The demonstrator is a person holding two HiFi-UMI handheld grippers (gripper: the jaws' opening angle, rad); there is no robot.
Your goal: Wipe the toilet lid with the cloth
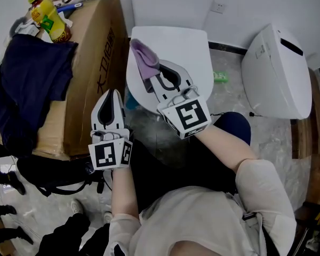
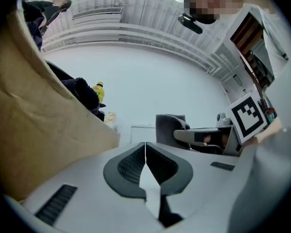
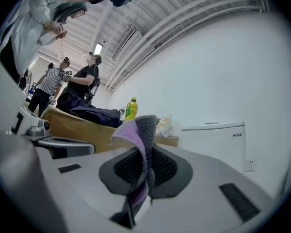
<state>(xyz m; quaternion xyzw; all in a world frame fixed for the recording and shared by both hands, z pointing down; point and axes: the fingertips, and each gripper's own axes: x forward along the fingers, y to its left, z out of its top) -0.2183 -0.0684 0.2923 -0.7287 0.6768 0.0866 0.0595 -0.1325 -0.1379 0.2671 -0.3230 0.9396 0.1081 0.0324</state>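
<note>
The white toilet lid [image 1: 189,49] lies closed at the top middle of the head view. My right gripper [image 1: 159,74] hovers over the lid's near left part, shut on a purple and grey cloth [image 1: 144,56] that sticks out past its tips. In the right gripper view the cloth [image 3: 139,152] runs between the pads and folds over on top. My left gripper [image 1: 113,101] is held lower left, beside the cardboard box, its jaws shut with nothing between them [image 2: 145,166].
A large cardboard box [image 1: 88,63] stands left of the toilet, with dark clothing [image 1: 29,84] and a yellow bottle [image 1: 48,19] on it. A second white toilet part [image 1: 277,71] lies at the right. People stand in the background [image 3: 77,84]. The cistern [image 3: 216,142] is behind.
</note>
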